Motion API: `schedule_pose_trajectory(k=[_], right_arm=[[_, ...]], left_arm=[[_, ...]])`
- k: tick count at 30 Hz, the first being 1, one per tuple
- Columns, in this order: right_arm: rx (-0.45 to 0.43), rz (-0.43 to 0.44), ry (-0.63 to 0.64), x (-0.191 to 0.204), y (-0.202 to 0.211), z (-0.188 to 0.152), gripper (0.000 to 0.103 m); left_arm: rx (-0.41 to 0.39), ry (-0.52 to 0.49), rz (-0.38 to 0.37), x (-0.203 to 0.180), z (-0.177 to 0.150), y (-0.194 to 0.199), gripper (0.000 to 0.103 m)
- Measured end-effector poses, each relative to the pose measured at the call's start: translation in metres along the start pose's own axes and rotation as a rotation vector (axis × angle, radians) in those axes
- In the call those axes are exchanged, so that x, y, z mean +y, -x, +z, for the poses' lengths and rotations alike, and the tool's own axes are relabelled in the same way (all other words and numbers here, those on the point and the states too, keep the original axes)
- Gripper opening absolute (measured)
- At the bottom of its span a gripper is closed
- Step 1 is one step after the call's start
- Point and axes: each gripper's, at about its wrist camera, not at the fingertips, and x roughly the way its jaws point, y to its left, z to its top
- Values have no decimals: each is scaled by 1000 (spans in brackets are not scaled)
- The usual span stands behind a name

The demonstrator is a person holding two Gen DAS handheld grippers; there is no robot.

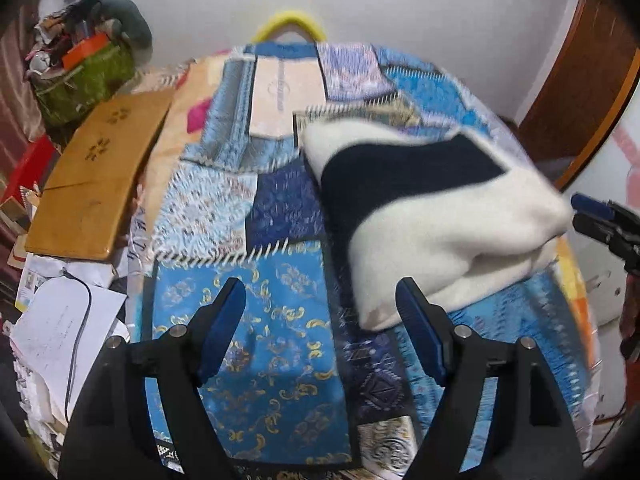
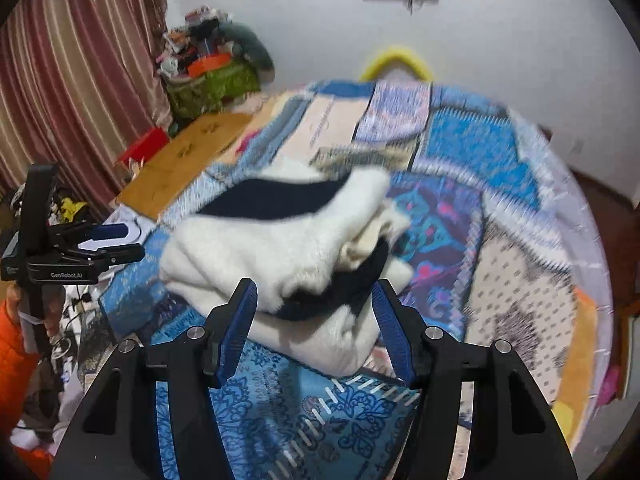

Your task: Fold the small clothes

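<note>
Left tool [image 1: 322,330] jaws apart, empty, right tool [image 2: 314,330] jaws apart

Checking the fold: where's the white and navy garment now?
Folded white and navy garment lies on the patchwork bedspread, right of centre in the left wrist view, ahead of both grippers.

one folded garment [image 1: 440,216], two grippers [image 1: 324,328]

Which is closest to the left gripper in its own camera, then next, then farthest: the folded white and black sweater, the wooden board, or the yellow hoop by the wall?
From the left gripper:
1. Sweater, just ahead, right.
2. Wooden board, left.
3. Yellow hoop, far end.
</note>
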Motion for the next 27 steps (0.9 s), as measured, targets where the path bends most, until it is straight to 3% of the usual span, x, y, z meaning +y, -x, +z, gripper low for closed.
schedule_pose_trajectory(k=[5, 16, 23, 24, 27], right_arm=[[-129, -22, 21, 14, 41, 9, 56], [-471, -28, 67, 64, 138, 23, 57], [-619, -51, 76, 89, 176, 18, 75], [-631, -57, 72, 90, 179, 18, 83], [-660, -76, 51, 92, 185, 16, 91]], left_arm=[[-141, 2, -7, -16, 13, 50, 77], [-535, -78, -50, -86, 23, 178, 78], [-702, -114, -37, -112, 6, 229, 79], [-719, -115, -35, -115, 2, 234, 81], [-760, -106, -28, -118, -6, 244, 89]])
